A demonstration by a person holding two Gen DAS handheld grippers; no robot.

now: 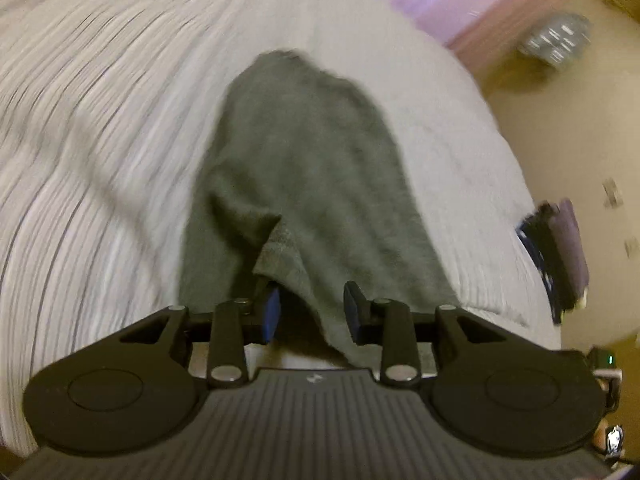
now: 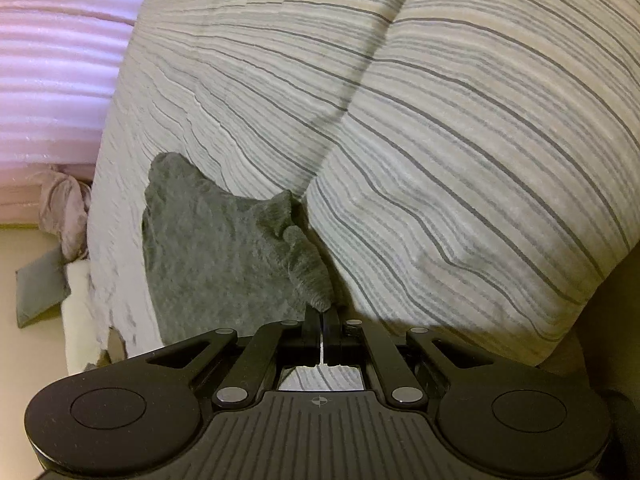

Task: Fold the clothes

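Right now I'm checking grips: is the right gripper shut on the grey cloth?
Shut on it: the right gripper pinches a bunched corner of the grey cloth.

**We're in a bedroom at home**

We're looking down on a bed dressed in a grey-striped, crinkled cover, soft and rumpled. Beyond it we see pale pink bedding in folds, a cream floor, and a small grey cushion lying down there beside the bed.
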